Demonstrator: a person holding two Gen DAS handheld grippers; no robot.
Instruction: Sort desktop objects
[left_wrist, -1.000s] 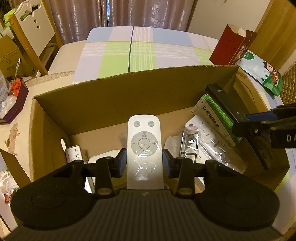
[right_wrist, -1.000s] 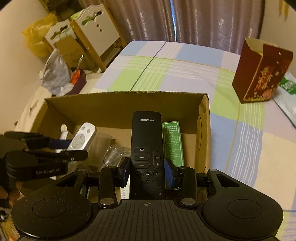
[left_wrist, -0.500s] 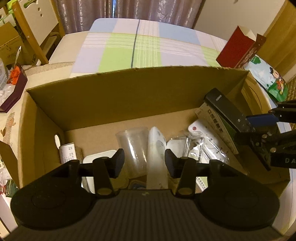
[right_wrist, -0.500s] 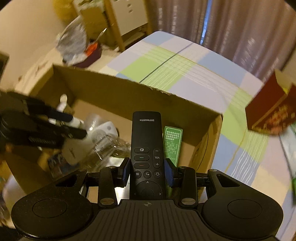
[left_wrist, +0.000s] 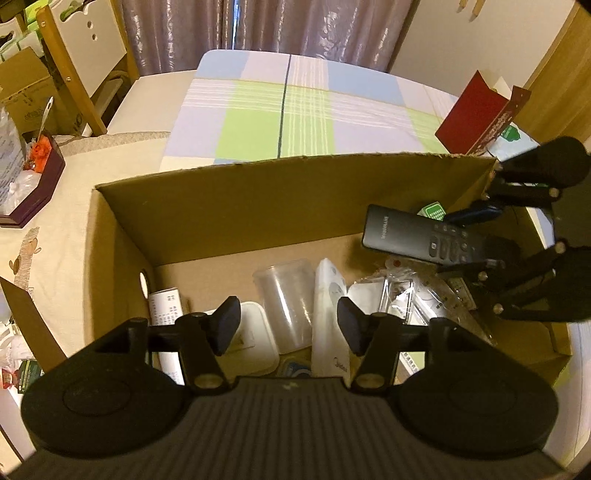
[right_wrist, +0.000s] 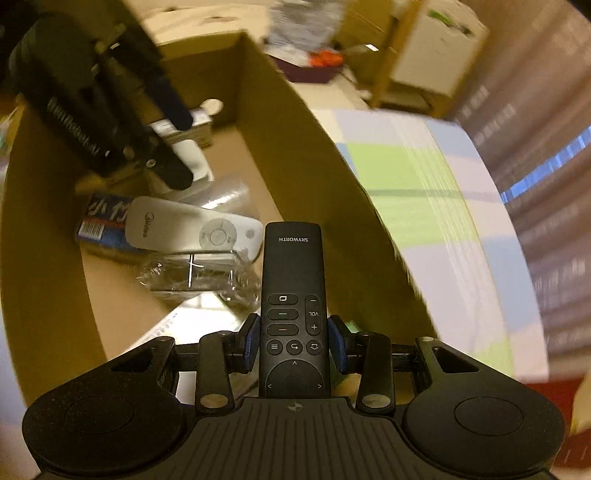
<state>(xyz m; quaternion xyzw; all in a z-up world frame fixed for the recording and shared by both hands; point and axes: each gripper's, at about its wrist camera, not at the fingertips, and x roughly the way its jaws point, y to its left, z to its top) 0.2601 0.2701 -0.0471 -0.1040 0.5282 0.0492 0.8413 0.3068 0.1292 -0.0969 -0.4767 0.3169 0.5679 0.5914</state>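
An open cardboard box (left_wrist: 258, 210) holds the sorted items. The white remote (left_wrist: 328, 317) lies loose inside it beside a clear plastic cup (left_wrist: 284, 299). My left gripper (left_wrist: 290, 328) hangs open just above that remote with nothing between its fingers. The right wrist view shows the white remote (right_wrist: 192, 232) face up on a blue pack, under the left gripper (right_wrist: 181, 144). My right gripper (right_wrist: 293, 343) is shut on a black Skyworth remote (right_wrist: 293, 295), held over the box's right side. From the left wrist view, the black remote (left_wrist: 424, 236) points leftward from the right gripper (left_wrist: 469, 240).
Crinkled clear packaging (right_wrist: 199, 273), a blue pack (right_wrist: 99, 225), a white lidded container (left_wrist: 251, 343), a small printed box (left_wrist: 166, 306) and a green box (left_wrist: 434, 210) fill the box floor. A red paper bag (left_wrist: 480, 118) stands on the plaid tablecloth (left_wrist: 295, 110) behind. A chair (left_wrist: 85, 44) stands far left.
My left gripper opened and let go of the white remote, which dropped into the box beside the cup. My right gripper swung left and lower over the box, keeping the black remote.
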